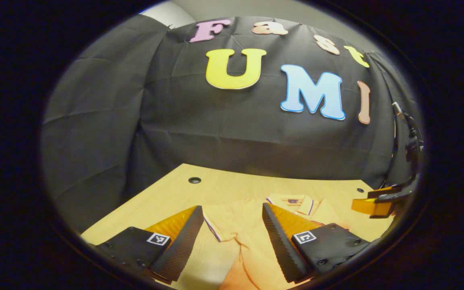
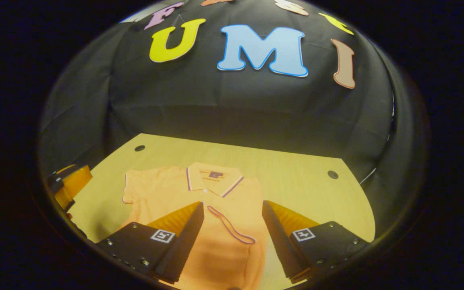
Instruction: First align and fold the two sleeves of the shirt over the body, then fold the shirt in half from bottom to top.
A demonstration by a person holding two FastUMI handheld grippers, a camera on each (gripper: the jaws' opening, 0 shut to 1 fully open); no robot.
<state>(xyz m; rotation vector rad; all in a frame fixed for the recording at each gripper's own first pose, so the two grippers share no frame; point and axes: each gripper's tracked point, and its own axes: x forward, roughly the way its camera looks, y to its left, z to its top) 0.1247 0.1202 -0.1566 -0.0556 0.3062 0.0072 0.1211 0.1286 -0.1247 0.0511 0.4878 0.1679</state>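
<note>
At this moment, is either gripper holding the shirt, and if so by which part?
Nothing is held. The left gripper and right gripper both hang open above the shirt, fingers apart.

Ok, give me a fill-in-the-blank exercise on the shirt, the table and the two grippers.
1. The shirt lies on a ___ table.
2. One sleeve is already folded over the shirt's ___.
3. The other sleeve lies spread out ___ on the table.
4. The left gripper and the right gripper both have their jaws ___.

Missing words: wooden; body; flat; open
</note>
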